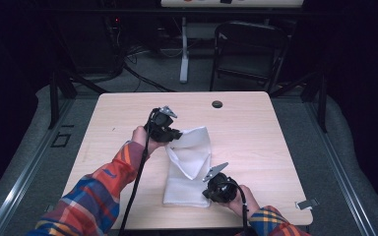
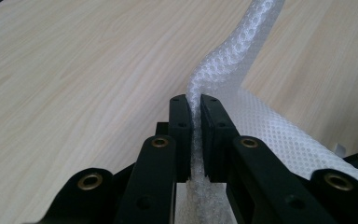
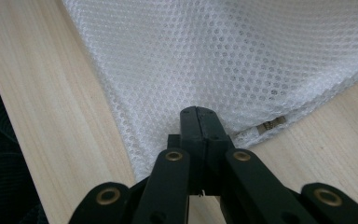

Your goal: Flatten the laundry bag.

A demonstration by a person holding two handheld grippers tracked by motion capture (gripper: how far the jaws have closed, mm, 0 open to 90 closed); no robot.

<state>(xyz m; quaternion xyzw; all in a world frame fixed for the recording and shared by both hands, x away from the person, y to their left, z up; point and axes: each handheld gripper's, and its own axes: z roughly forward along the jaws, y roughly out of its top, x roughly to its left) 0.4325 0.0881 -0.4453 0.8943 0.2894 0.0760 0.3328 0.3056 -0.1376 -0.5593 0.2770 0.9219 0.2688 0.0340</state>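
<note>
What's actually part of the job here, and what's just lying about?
In the job:
mesh cloth
left gripper, shut on the cloth
right gripper, shut on the cloth's near corner
table

Lying about:
folding chair
table's dark grommet
floor cables

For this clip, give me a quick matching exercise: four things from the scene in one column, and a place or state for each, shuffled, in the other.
Things:
1. left hand-held gripper
2. right hand-held gripper
3. mesh cloth
4. folding chair

Places or states:
A. on the floor beyond the table
B. shut at the cloth's near edge
C. white, partly lifted off the wood
D. pinching a raised fold of fabric

Pairs: 1-D, 2-B, 3-C, 4-A
</note>
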